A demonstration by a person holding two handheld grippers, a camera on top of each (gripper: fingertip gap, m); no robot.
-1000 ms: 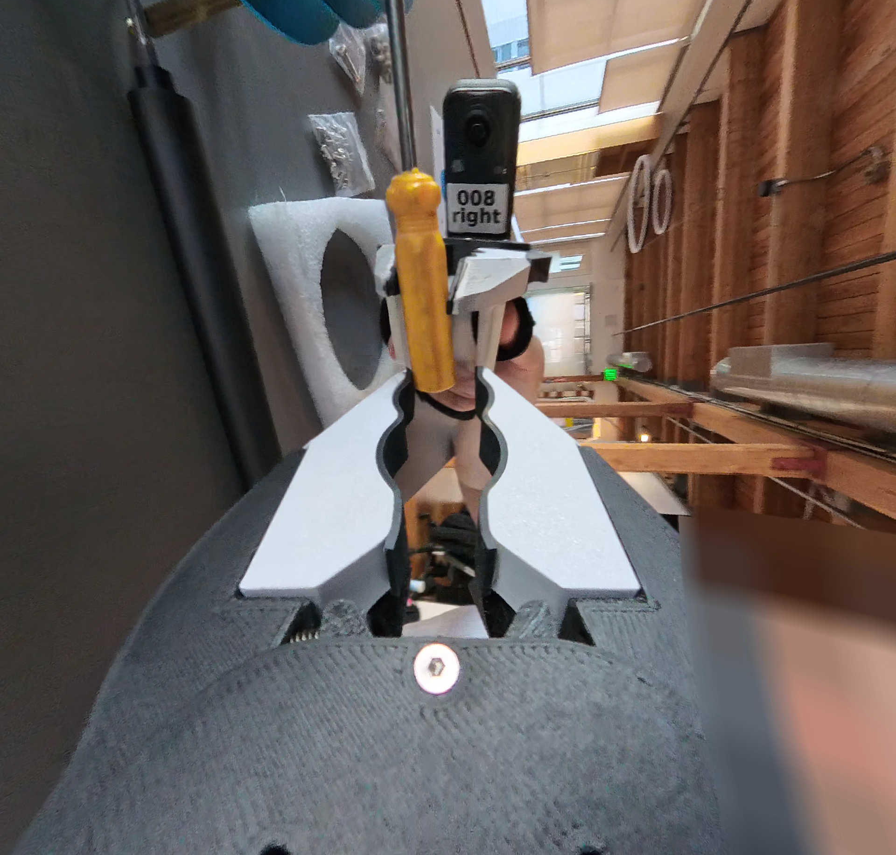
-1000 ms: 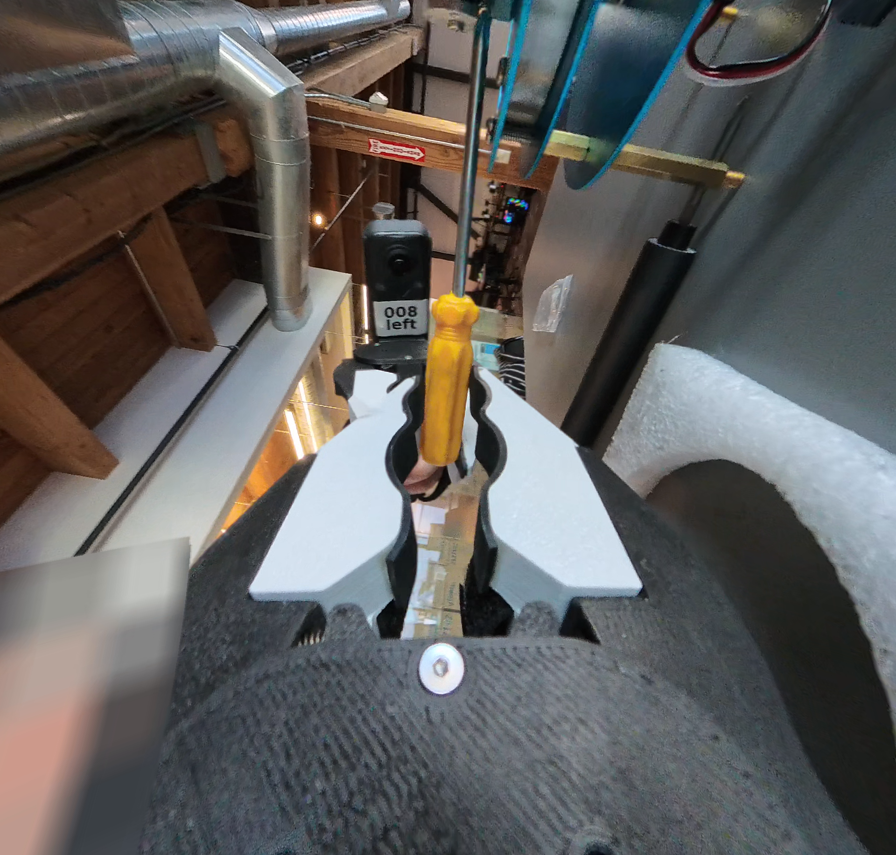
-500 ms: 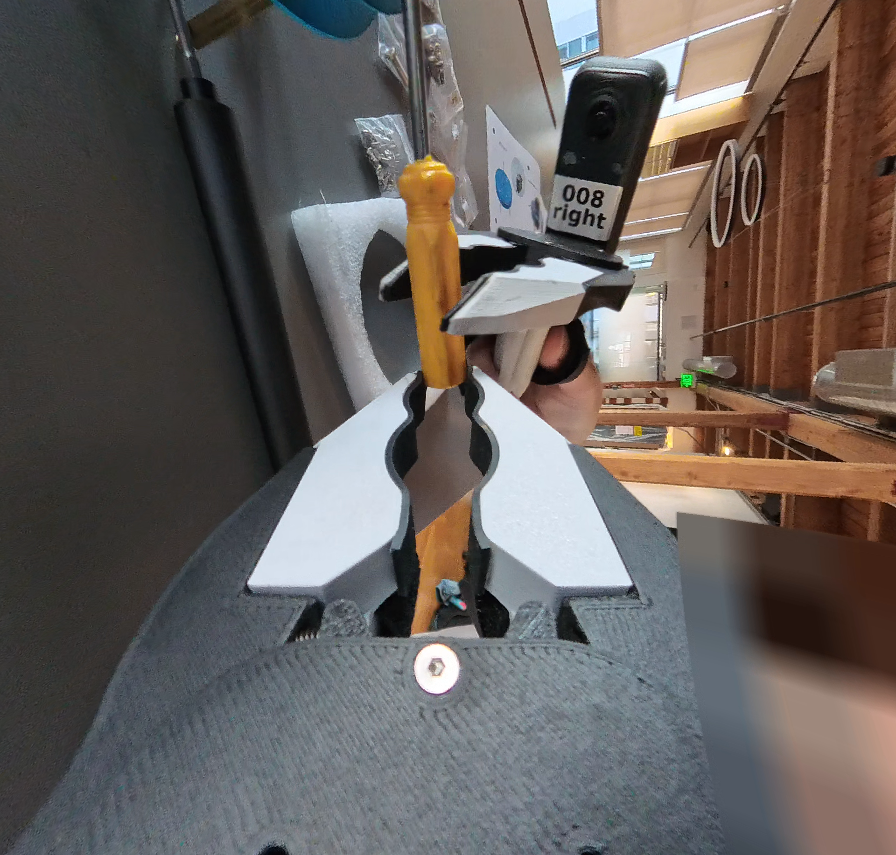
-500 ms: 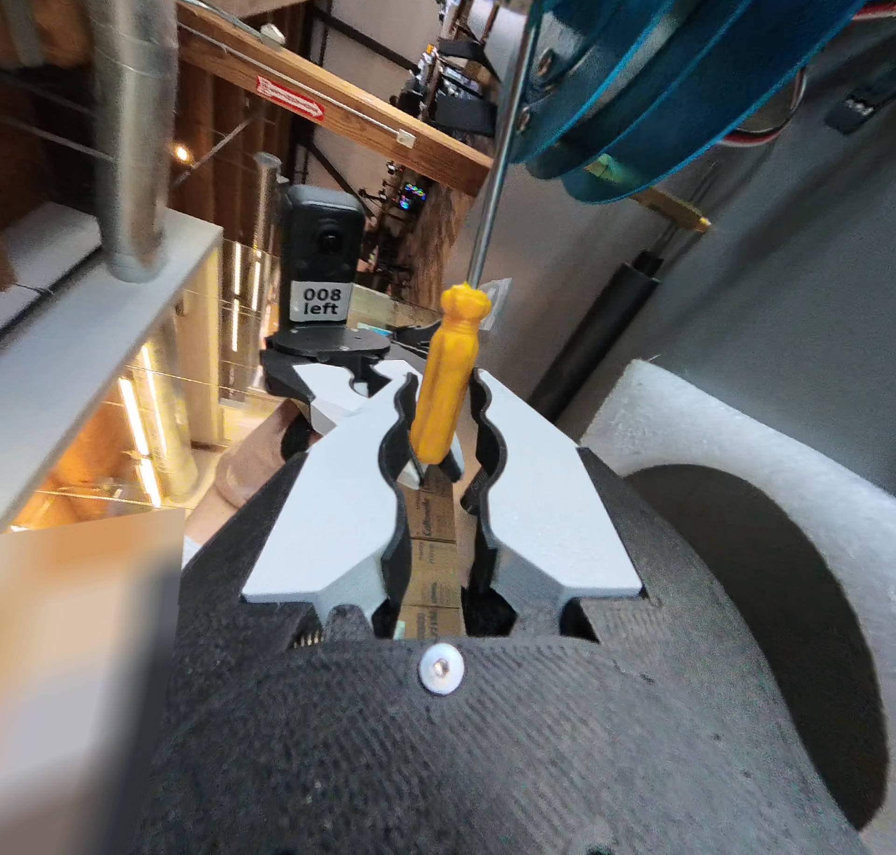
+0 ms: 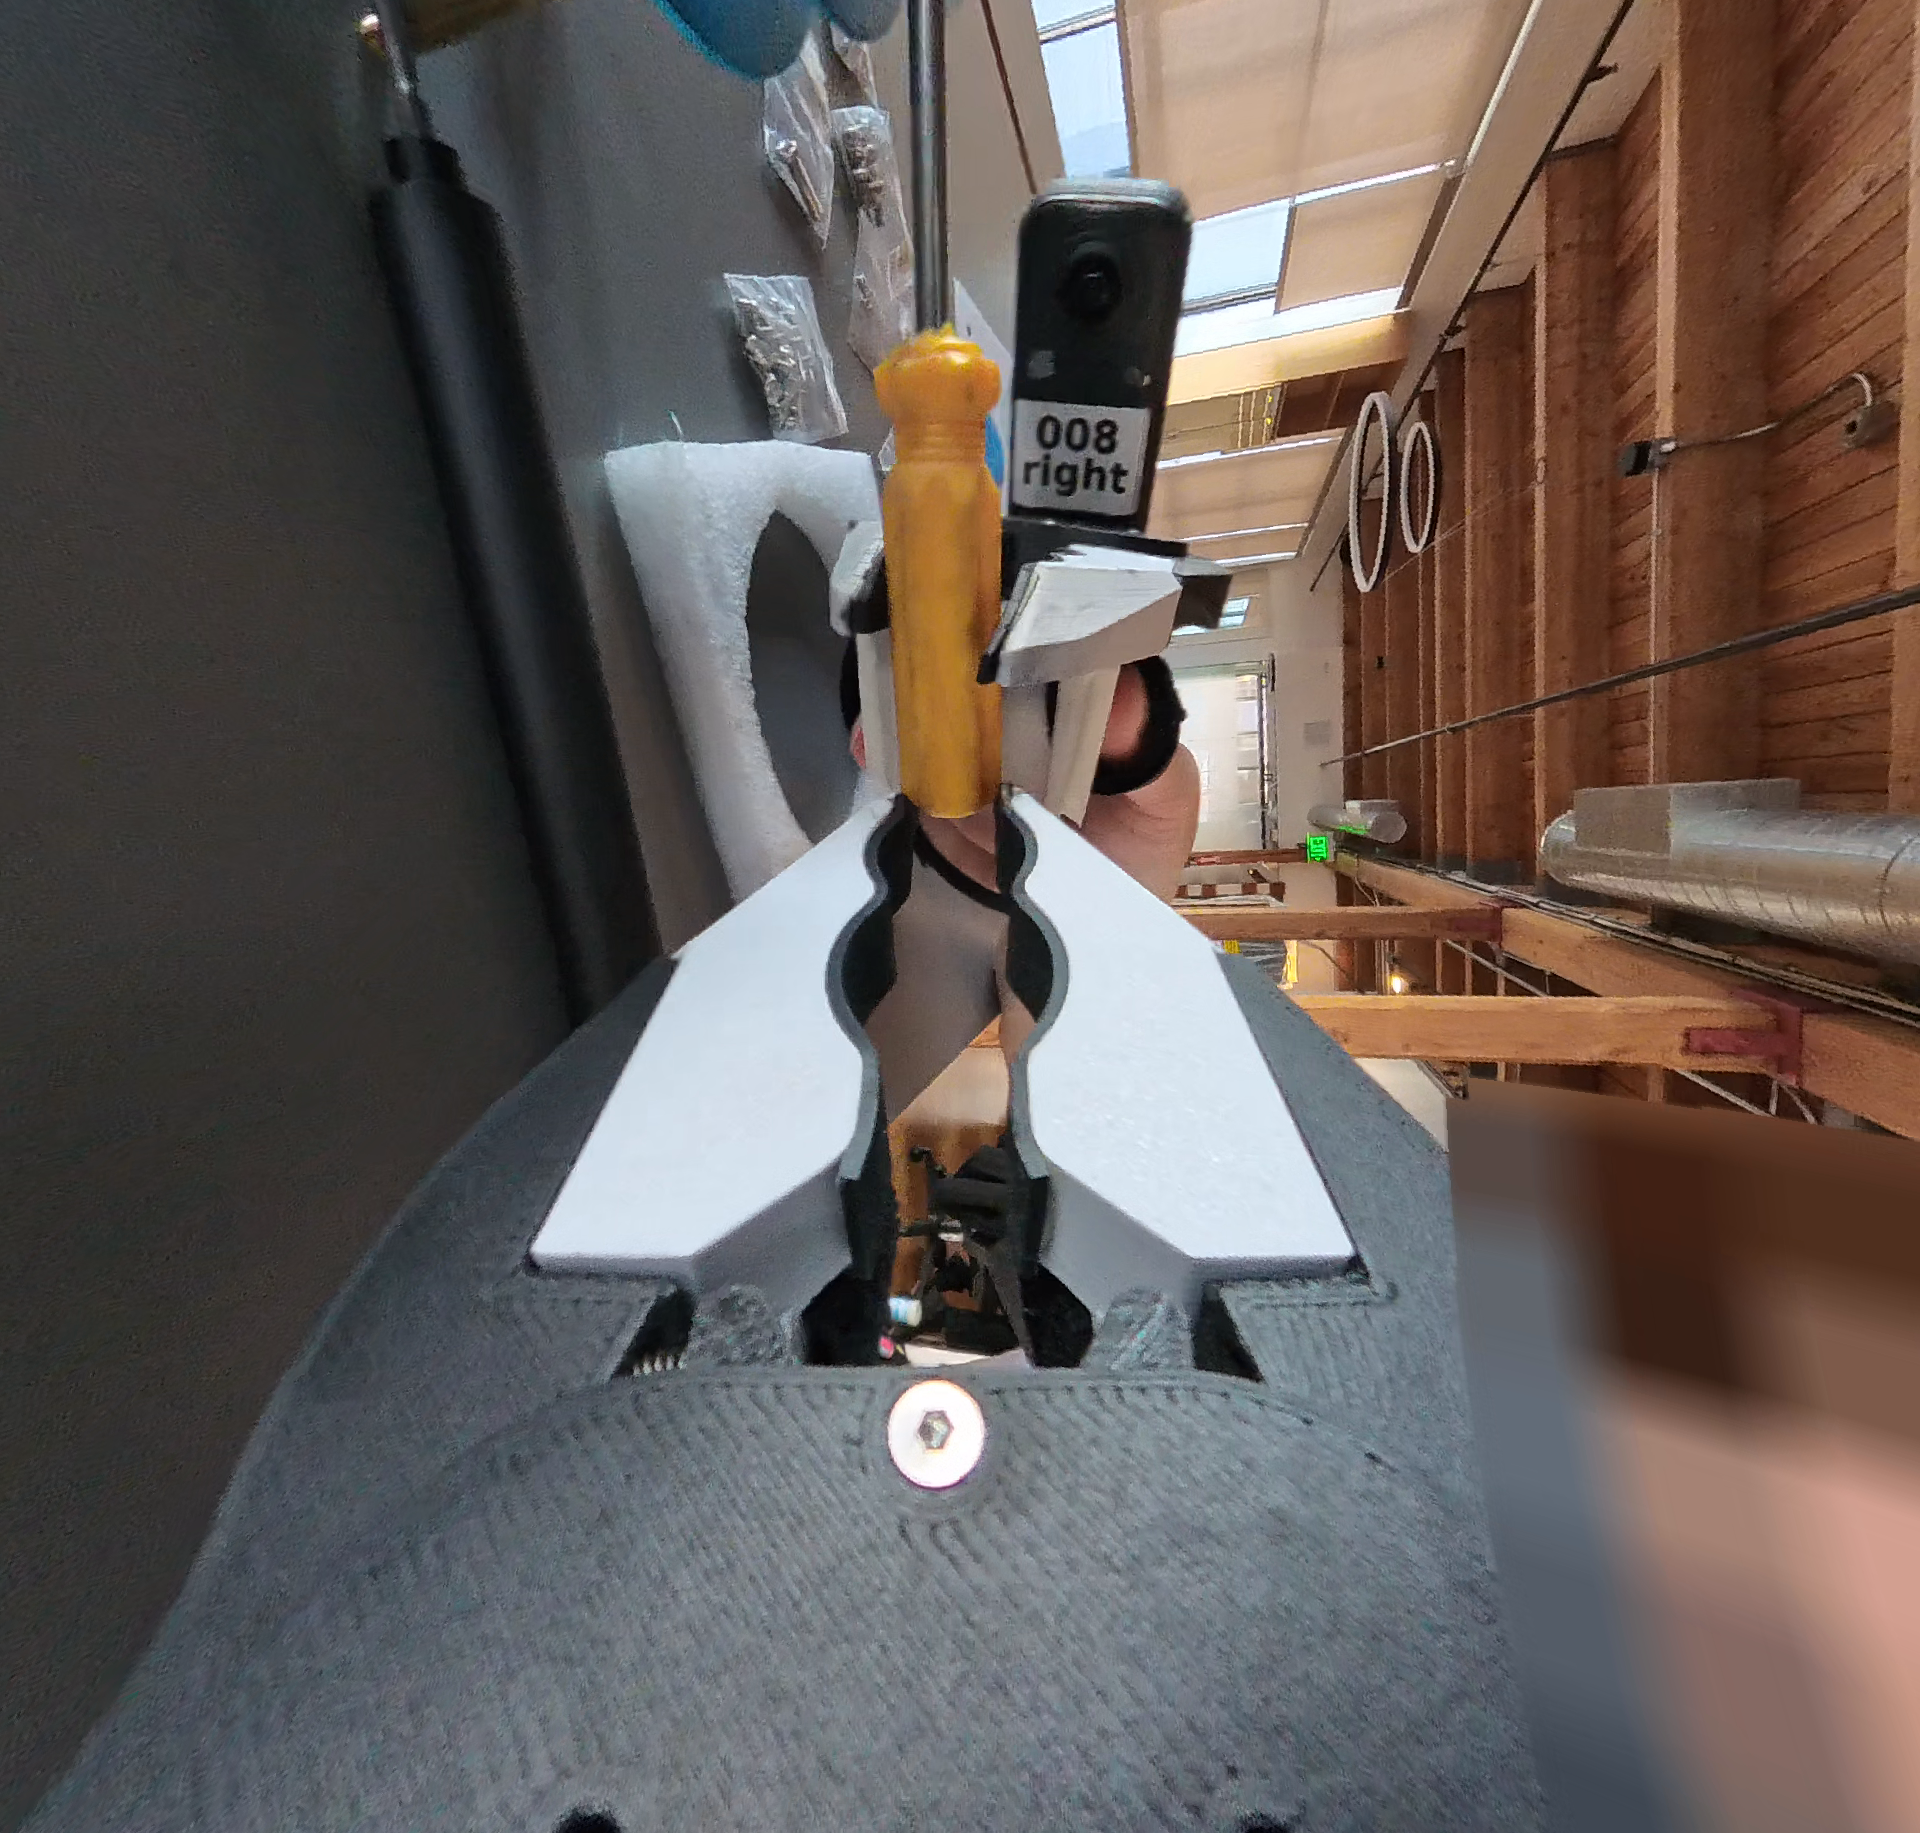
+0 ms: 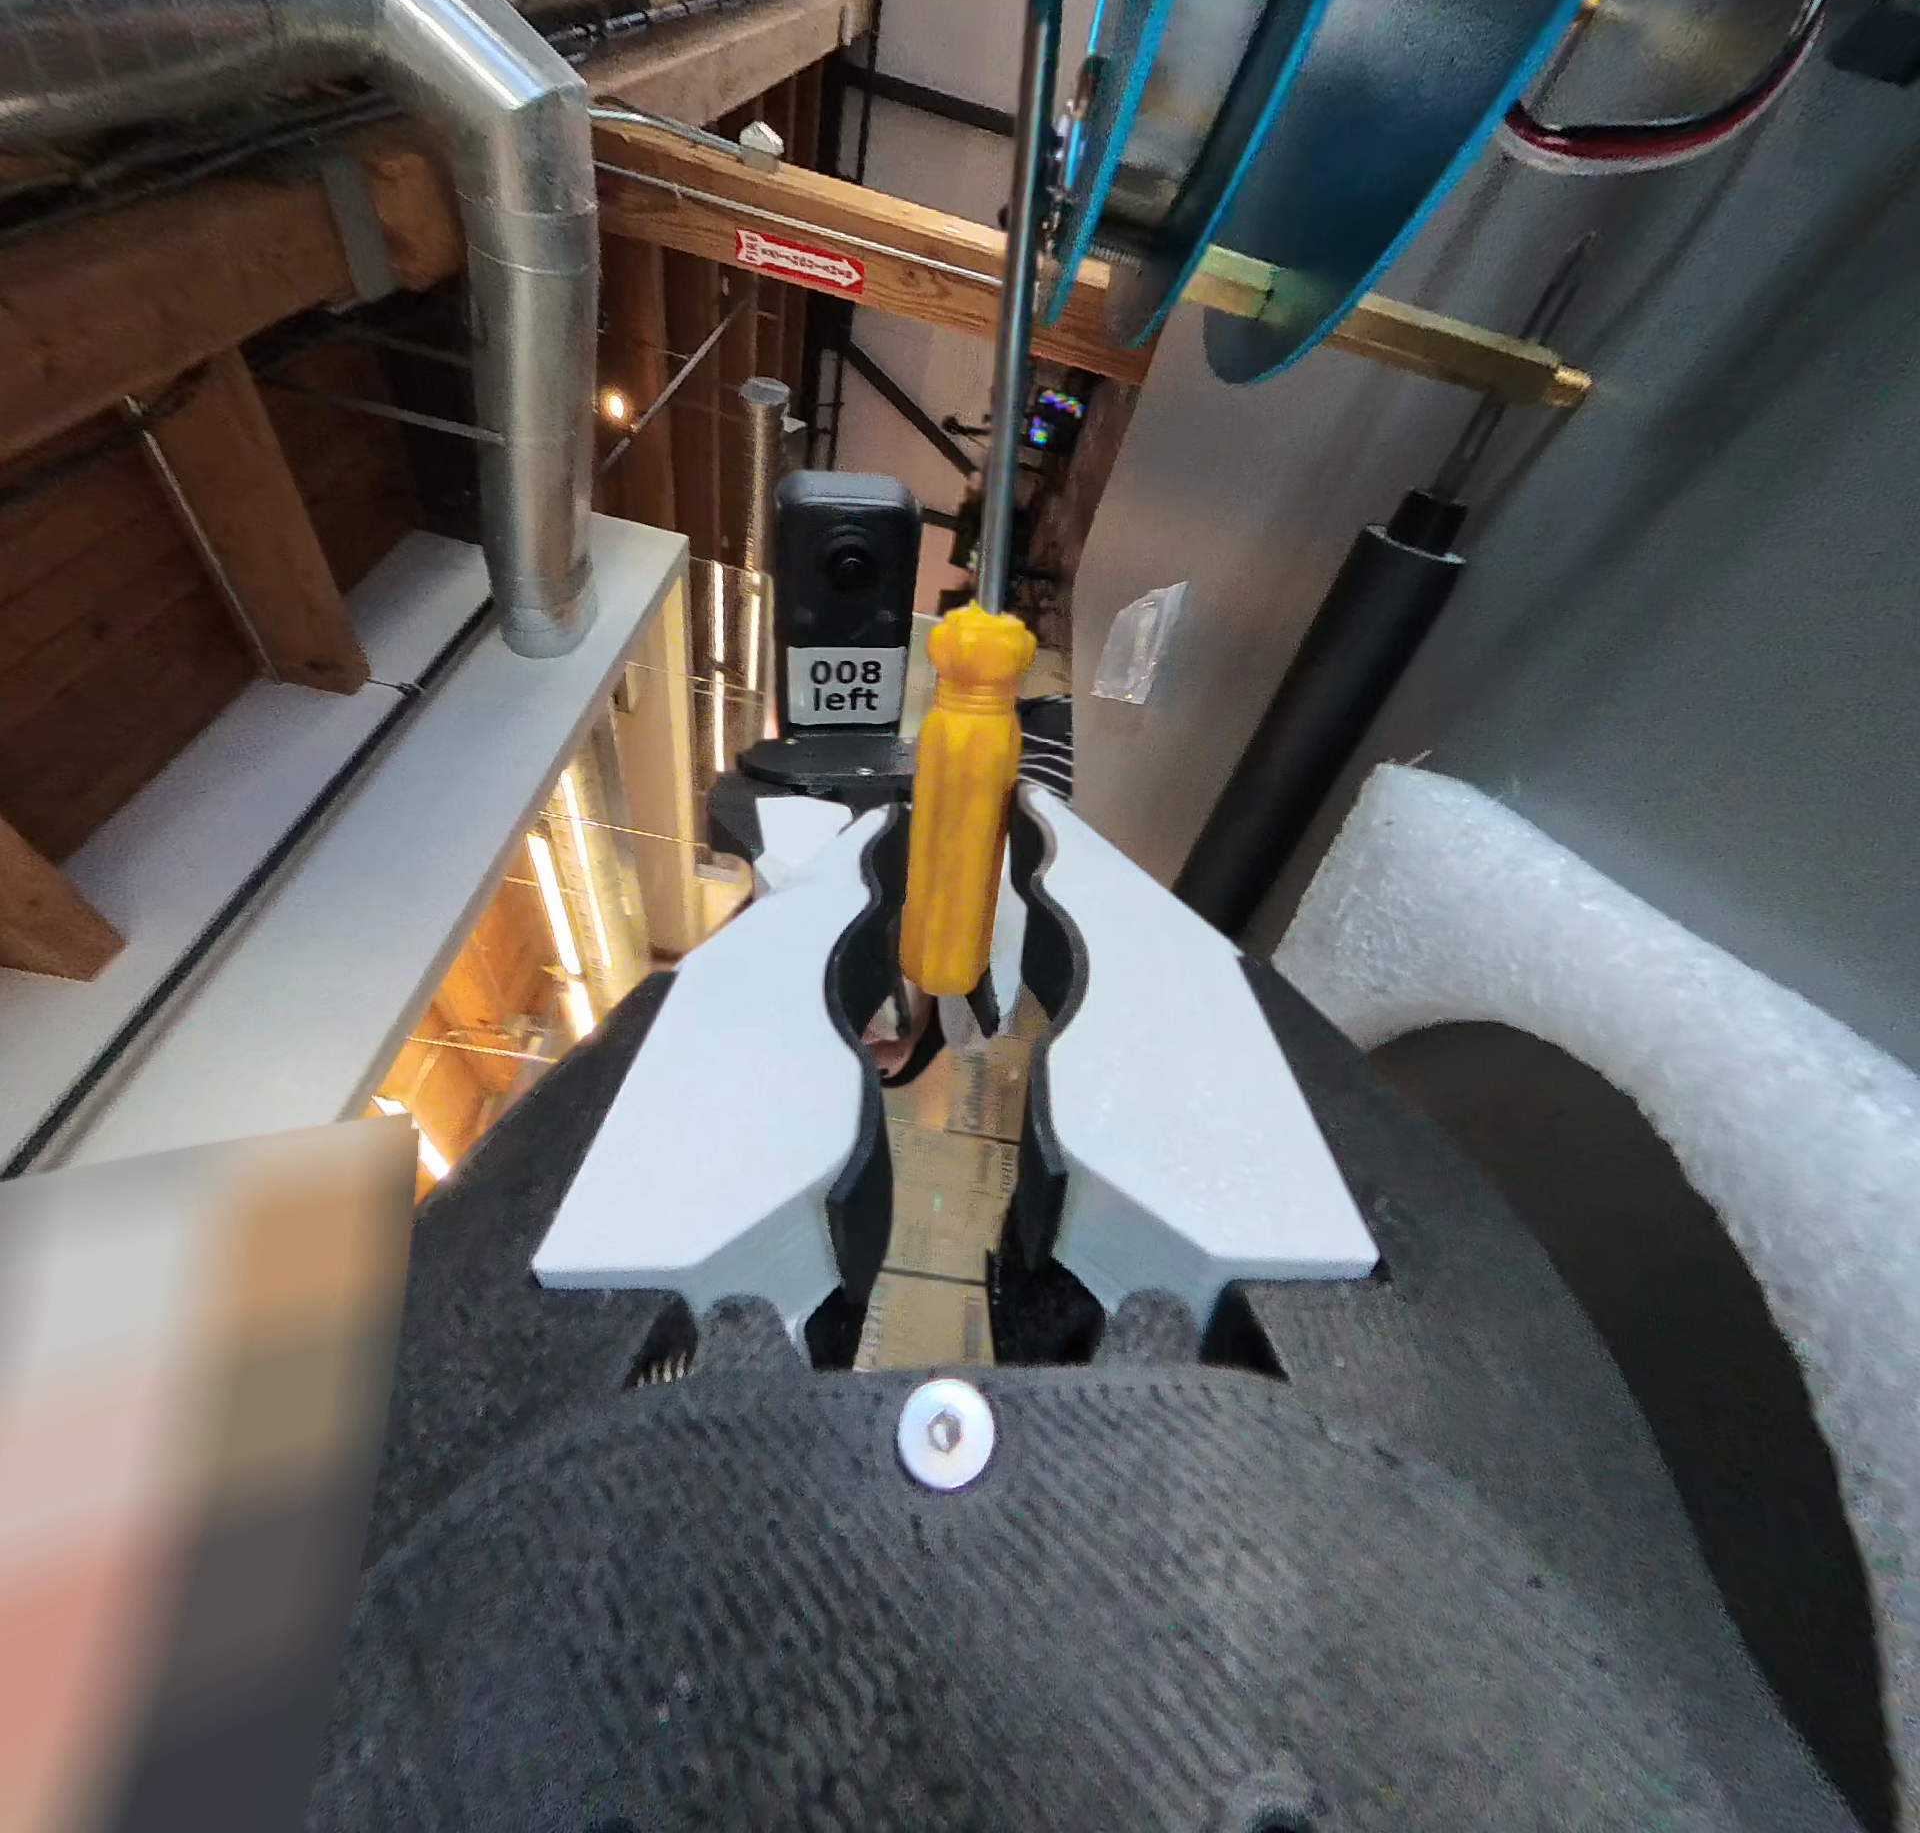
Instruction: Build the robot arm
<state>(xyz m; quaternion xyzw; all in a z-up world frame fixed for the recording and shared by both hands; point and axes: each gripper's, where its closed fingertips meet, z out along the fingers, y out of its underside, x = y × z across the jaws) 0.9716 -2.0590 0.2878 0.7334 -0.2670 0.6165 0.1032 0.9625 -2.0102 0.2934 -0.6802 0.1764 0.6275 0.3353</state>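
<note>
A screwdriver with a yellow handle (image 5: 940, 588) stands upright between my two grippers, which face each other. Its steel shaft (image 6: 1013, 329) runs up into a blue disc assembly (image 6: 1299, 121). My right gripper (image 6: 958, 827) is shut on the middle of the handle (image 6: 951, 848), one finger on each side. My left gripper (image 5: 953, 815) has narrow jaws, and its tips pinch the butt end of the handle from the opposite side. The screwdriver's tip is hidden in the blue assembly (image 5: 727, 7).
A white foam block with a round cut-out (image 6: 1558, 952) and a black tube (image 6: 1340, 703) lie on the grey surface beside the tool. Bags of screws (image 5: 784, 349) lie beyond. A brass standoff (image 6: 1455, 349) sticks out of the blue assembly. A metal duct (image 6: 499, 277) and wooden beams fill the background. Left tips to right tips: about 4 cm.
Half a second ago the right gripper was rolled to one side on the handle. It now stands level again, as it did a second ago. Both grippers still hold the handle.
</note>
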